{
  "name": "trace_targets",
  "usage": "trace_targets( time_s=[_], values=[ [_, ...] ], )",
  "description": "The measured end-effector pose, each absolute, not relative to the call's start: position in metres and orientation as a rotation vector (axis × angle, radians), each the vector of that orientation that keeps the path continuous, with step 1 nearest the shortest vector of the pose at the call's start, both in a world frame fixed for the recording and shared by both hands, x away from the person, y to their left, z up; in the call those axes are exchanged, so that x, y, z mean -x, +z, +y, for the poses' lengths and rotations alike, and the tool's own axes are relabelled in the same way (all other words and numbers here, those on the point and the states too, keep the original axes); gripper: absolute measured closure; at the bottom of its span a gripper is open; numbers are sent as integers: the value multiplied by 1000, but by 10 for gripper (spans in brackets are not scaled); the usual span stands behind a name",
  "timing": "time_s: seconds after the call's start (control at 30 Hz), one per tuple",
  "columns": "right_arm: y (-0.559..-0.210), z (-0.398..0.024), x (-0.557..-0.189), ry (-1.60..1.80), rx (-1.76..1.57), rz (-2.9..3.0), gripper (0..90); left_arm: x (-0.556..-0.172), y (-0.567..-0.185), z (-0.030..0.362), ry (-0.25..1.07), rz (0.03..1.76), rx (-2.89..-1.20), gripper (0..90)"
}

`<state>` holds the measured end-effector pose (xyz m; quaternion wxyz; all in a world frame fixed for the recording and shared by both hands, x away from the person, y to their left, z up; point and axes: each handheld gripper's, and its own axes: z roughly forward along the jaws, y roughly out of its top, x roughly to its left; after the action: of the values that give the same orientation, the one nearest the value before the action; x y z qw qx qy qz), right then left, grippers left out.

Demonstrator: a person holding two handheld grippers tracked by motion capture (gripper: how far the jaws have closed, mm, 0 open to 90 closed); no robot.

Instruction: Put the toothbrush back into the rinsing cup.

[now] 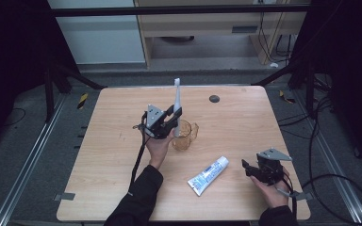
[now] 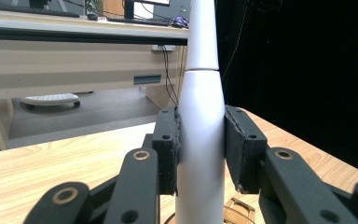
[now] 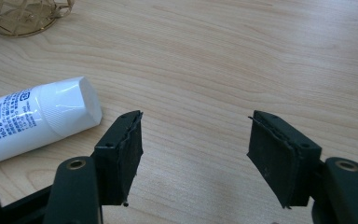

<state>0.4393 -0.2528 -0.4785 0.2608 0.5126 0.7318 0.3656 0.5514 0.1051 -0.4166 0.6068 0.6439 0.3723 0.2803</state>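
A white electric toothbrush (image 1: 176, 106) stands upright over the middle of the table, with my left gripper (image 1: 169, 120) shut on its handle. In the left gripper view the handle (image 2: 200, 140) is pressed between both black pads. Its lower end hangs just over an amber glass cup (image 1: 185, 135), whose rim (image 2: 240, 210) peeks out below the jaws. A white toothpaste tube (image 1: 209, 175) lies flat on the table nearer the front. My right gripper (image 1: 249, 168) rests low at the front right, open and holding nothing, with the tube's cap (image 3: 74, 107) just left of its jaws.
The wooden table (image 1: 122, 136) has a small dark round disc (image 1: 214, 98) near its far edge. Black frame bars and cables run beside the table. A desk (image 2: 74, 56) stands behind it.
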Motion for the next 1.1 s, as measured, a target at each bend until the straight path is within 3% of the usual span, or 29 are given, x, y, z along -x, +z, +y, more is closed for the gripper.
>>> trace_targets(
  time_s=[1.1],
  values=[
    [-479, -253, -439, 983, -1388, 1979, 349, -540, -448, 107, 628, 860, -1603, 668]
  ],
)
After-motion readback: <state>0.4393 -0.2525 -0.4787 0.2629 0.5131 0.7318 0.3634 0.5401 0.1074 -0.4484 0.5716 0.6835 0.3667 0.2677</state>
